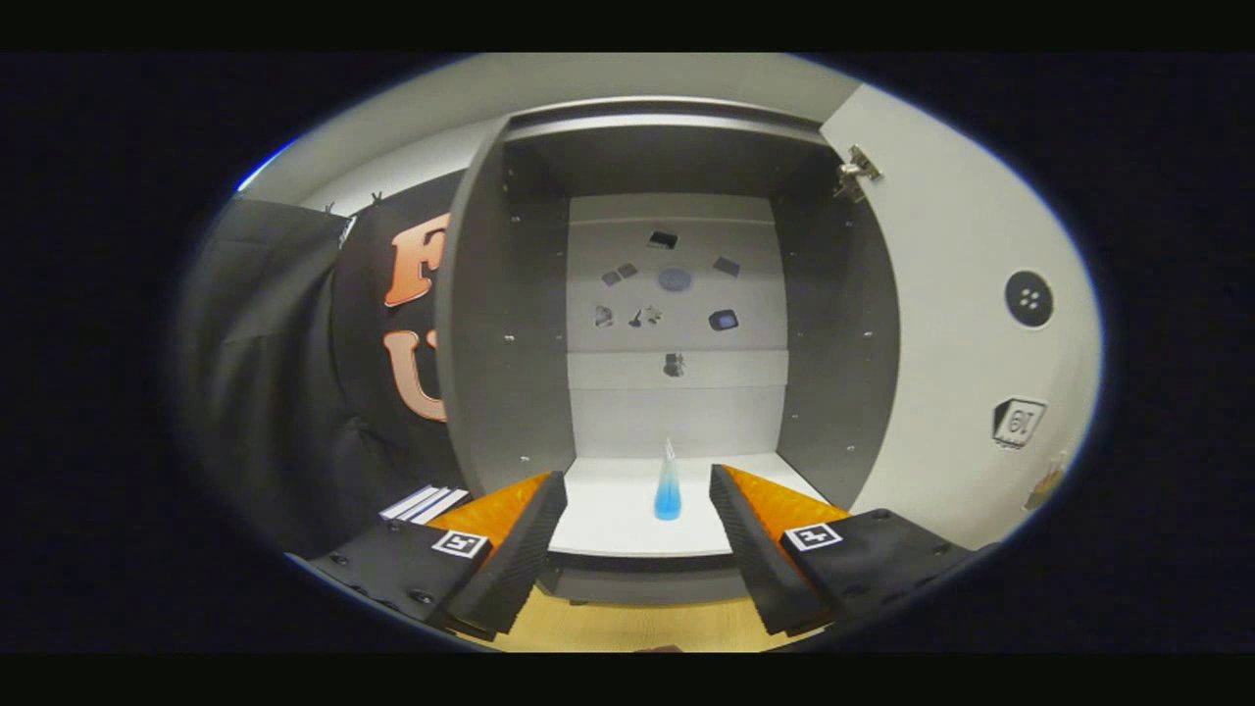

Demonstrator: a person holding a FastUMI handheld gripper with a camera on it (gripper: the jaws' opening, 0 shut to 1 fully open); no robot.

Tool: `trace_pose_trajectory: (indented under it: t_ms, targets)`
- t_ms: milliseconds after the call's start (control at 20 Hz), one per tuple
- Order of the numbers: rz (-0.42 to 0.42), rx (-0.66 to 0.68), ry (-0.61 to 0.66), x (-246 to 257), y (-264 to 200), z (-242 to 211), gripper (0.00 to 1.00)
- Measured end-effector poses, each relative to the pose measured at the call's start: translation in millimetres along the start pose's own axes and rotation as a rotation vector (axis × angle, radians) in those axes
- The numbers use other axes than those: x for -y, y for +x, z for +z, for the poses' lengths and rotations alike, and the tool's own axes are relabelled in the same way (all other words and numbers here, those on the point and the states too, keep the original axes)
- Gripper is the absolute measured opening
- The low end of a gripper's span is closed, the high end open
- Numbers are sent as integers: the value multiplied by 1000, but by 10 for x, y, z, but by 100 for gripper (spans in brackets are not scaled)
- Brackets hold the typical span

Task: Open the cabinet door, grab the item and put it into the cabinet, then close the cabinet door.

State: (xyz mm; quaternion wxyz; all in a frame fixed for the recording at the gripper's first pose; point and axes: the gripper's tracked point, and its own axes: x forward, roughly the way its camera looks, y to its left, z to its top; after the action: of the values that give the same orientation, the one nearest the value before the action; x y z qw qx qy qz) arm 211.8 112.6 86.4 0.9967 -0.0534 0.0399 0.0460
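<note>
a black cloth (pixel 284 373) drapes the booth wall, gathered in loose folds. at its foot lies a small stack of white, dark-striped sheets (pixel 425 503). a pale wooden floor (pixel 627 628) runs along the bottom. above, a grey-white wall (pixel 431 147) meets the ceiling.

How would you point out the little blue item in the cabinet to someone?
Find the open grey cabinet. On its white shelf, beyond the open gripper fingers, stands a small blue cone-shaped bottle. It alone stands on that shelf; the small dark pieces sit on the back wall.
</note>
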Motion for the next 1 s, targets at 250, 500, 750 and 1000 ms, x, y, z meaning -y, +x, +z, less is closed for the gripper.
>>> trace_pose_trajectory:
  t_ms: [250,500,750,1000]
  targets:
    - [1,92,11,-102,-1151,33,94]
    - [-21,132,53,155,-2319,-182,95]
    - [-232,161,43,1263,-3300,-241,97]
    - [-424,192,15,2558,-3655,-89,96]
